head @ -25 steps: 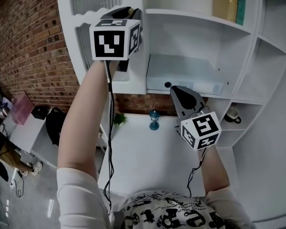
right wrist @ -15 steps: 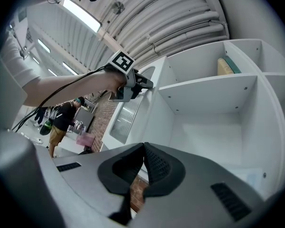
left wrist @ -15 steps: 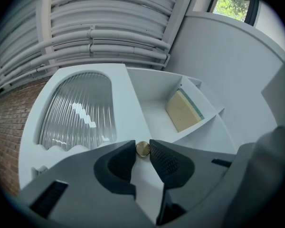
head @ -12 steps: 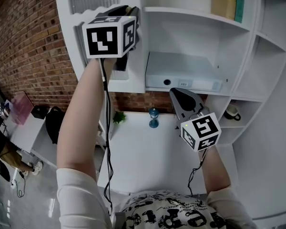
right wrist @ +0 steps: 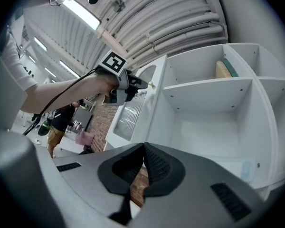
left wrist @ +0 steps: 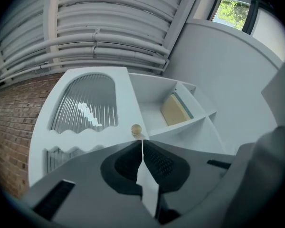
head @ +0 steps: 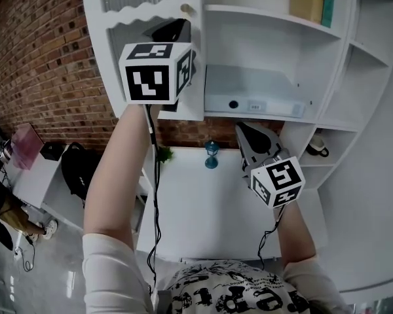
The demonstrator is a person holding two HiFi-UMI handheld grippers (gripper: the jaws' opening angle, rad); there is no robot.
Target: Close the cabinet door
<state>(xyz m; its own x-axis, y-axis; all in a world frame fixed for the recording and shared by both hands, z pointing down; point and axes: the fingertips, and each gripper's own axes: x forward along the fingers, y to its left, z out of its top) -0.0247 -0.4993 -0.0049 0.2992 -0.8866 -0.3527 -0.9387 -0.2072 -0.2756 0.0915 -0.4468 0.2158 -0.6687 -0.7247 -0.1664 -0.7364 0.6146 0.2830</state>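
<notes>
The white cabinet door with ribbed glass panes stands at the left of the open shelves. It carries a small round brass knob. My left gripper is raised against the door's free edge, just under the knob. Its jaws are shut with nothing between them. In the right gripper view the door looks swung out from the cabinet front. My right gripper hangs lower, below the shelves, its jaws shut and empty.
A grey box lies on the lower shelf and books lean on the upper one. Below are a white table with a small teal figure, a mug in a side niche, and a brick wall to the left.
My left gripper has dropped slightly along the door, and the knob now shows above it. The right gripper has hardly shifted.
</notes>
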